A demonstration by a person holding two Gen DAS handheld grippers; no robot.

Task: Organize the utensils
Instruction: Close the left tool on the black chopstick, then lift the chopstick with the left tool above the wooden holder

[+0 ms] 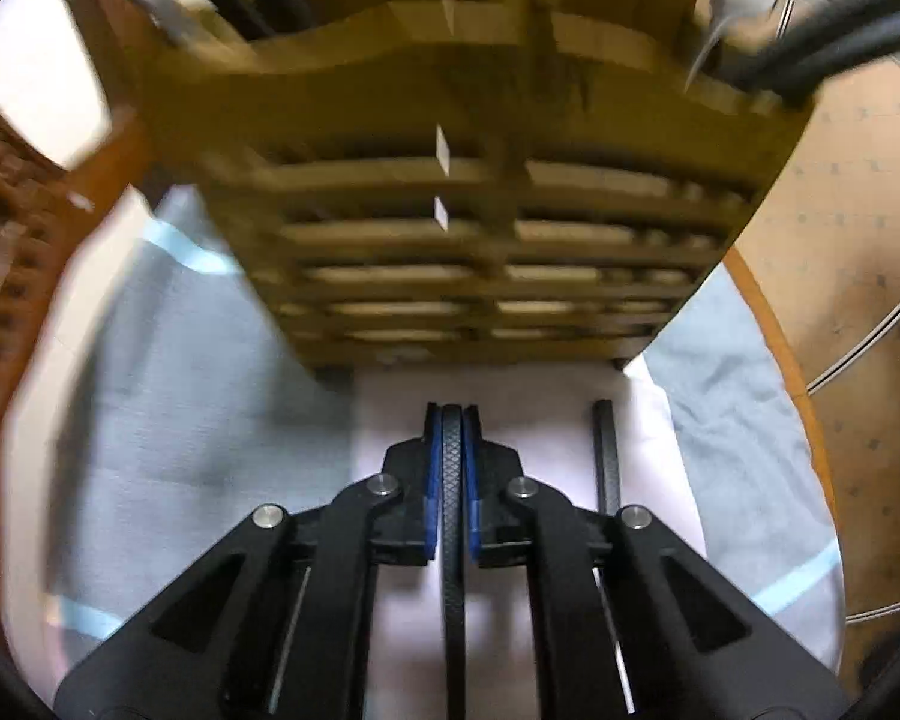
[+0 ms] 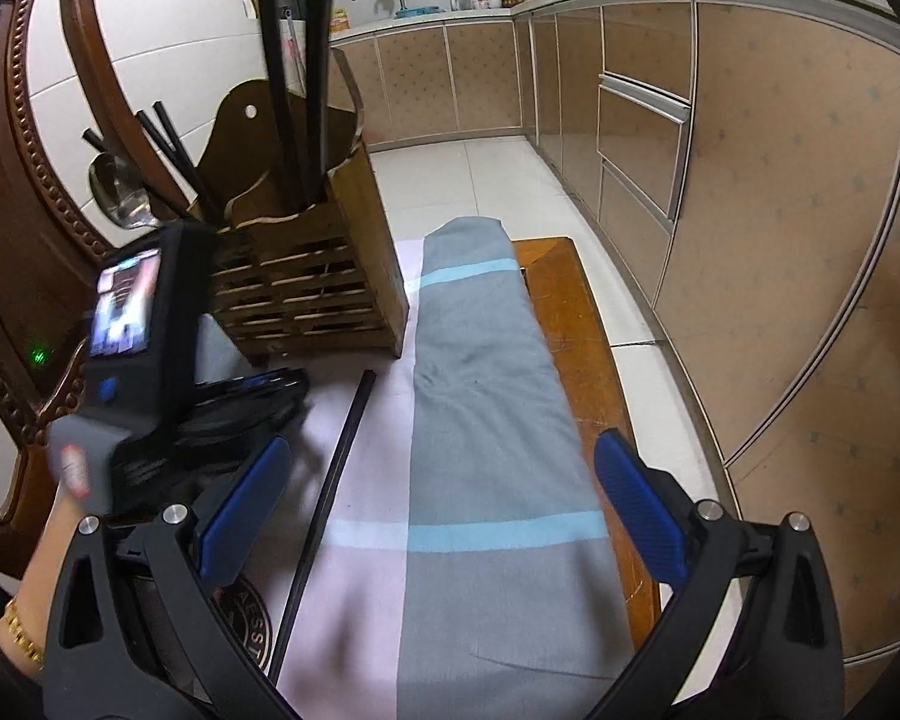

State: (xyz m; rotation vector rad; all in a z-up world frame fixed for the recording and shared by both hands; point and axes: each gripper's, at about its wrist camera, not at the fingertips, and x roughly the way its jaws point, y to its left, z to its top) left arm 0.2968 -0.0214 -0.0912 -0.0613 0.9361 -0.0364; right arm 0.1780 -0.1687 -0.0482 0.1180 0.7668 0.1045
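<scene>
Left tool (image 1: 452, 420) clamps black textured chopstick (image 1: 453, 540) (diamond-knurled, slim); twin (image 1: 606, 456) beside.

Left gripper (image 1: 452, 420) clamped, right gripper (image 2: 444, 486) agape.

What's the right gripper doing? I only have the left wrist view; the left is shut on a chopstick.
Observer: The right gripper is open over the grey cloth, with nothing between its fingers.
Operator: The holder's top is a blur here. What's in it?
Observer: The wooden holder has two tall black handles standing upright. A metal spoon and thin black chopsticks lean out at its left.
Operator: Where does the loose chopstick's near end go?
Observer: The loose chopstick runs back from the holder's base and passes just beside the right gripper's left finger.
</scene>
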